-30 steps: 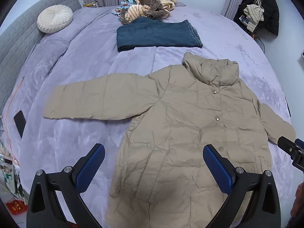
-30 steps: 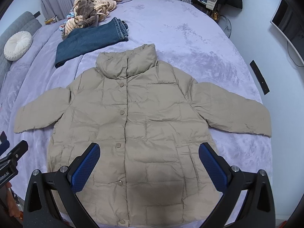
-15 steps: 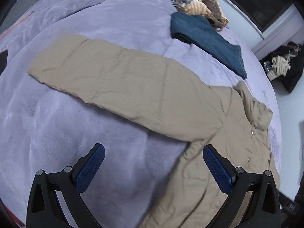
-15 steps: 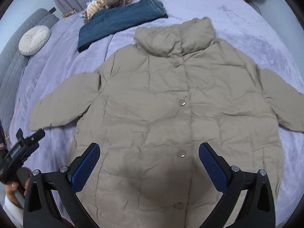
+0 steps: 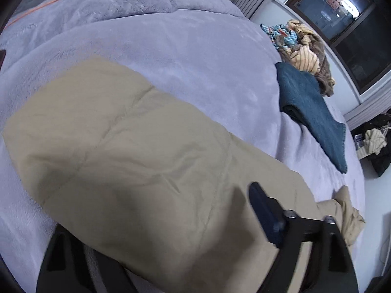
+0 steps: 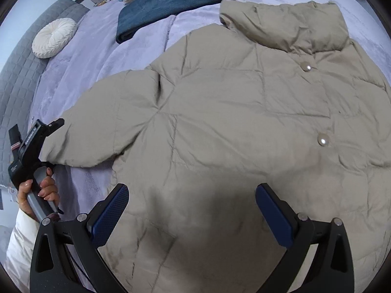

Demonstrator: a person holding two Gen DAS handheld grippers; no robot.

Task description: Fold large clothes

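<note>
Now left tongs just closing, clamping sleeve cuff; right tongs released over jacket.

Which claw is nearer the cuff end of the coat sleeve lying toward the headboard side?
Left. The left claw is at the sleeve end, its jaws just closing around it. The right claw hovers open over the coat body.

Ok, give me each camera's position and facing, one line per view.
Left wrist: low over the beige sleeve, looking along it towards the jeans; left gripper shows, its jaws have just been closing, sleeve between them.
Right wrist: above the jacket, facing down towards its collar; right gripper open, plus the person's left hand.
Shared: jacket, jeans, purple bed.
</note>
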